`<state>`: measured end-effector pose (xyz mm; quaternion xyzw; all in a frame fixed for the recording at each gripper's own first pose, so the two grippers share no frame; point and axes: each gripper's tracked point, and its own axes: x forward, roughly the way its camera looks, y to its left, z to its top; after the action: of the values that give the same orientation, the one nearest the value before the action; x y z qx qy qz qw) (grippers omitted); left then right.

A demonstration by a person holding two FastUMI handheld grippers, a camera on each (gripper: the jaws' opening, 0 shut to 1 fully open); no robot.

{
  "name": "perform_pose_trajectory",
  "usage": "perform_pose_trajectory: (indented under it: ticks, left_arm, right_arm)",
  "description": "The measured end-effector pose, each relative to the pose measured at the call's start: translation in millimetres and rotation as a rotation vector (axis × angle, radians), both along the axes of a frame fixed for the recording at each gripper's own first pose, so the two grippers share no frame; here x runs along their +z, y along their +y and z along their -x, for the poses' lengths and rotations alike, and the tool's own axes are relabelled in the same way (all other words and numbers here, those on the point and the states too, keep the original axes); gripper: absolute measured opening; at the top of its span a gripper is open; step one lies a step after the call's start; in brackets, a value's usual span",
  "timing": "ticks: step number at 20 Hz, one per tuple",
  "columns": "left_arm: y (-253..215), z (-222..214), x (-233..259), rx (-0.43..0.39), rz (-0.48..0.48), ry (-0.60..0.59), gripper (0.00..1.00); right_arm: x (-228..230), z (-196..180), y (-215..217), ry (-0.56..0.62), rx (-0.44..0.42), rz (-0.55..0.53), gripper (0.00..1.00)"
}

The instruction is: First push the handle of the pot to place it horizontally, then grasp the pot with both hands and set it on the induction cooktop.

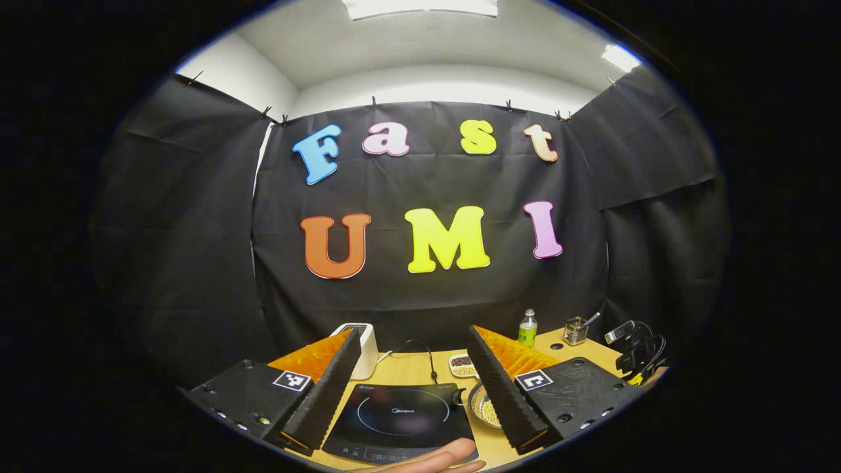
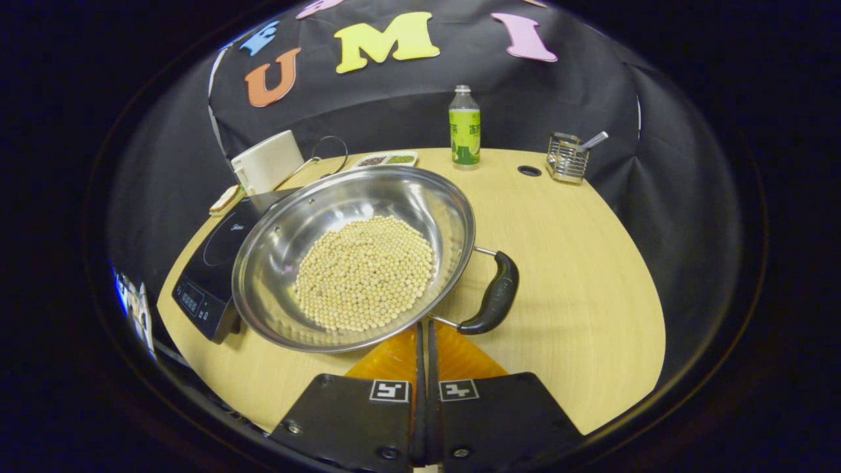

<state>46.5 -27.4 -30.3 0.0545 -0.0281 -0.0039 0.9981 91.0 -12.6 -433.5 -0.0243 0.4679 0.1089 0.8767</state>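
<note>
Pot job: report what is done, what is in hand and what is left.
Done: nothing clearly; the pot, full of beans, sits on the table beside the cooktop.
In hand: the right gripper, fingers together, is close to the pot's rim by the handle, apparently for the push. The left gripper hangs open above the cooktop.
Left: the two-gripper grasp, then the lift onto the cooktop.

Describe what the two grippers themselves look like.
Each gripper, left and right, has two flat black plates, each bearing a square black-and-white marker. Two long ridged jaws run forward from them, backed by translucent orange ribbed panels. A bare hand shows, no sleeve visible.
</note>
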Motion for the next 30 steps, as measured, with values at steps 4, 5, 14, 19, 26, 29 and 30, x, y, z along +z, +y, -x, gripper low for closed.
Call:
perform_pose_trajectory:
  ticks: [4, 5, 14, 19, 26, 29, 30]
  left_arm:
    - [2, -13, -6, -0.013, 0.029, 0.021, 0.97]
    - [6, -16, -5, -0.007, 0.035, 0.022, 0.97]
    - [0, -46, -18, -0.013, 0.052, 0.050, 0.97]
    - [-5, -64, -38, -0.032, 0.074, 0.104, 0.97]
    - [4, -95, -75, 0.016, 0.066, 0.196, 0.96]
    - [7, -106, -101, 0.035, 0.058, 0.255, 0.97]
    - [5, -108, -112, 0.028, 0.073, 0.277, 0.97]
  right_arm:
    - [-1, -9, -6, 0.034, -0.017, -0.034, 0.04]
    - [-1, -12, -8, 0.040, -0.023, -0.048, 0.04]
    - [-2, -48, -29, 0.045, -0.050, -0.044, 0.01]
    - [-1, -67, -38, 0.038, -0.064, -0.033, 0.04]
    - [-1, -85, -47, -0.023, -0.078, -0.004, 0.04]
    - [3, -90, -56, -0.059, -0.096, 0.026, 0.04]
    - [6, -88, -56, -0.067, -0.098, 0.026, 0.04]
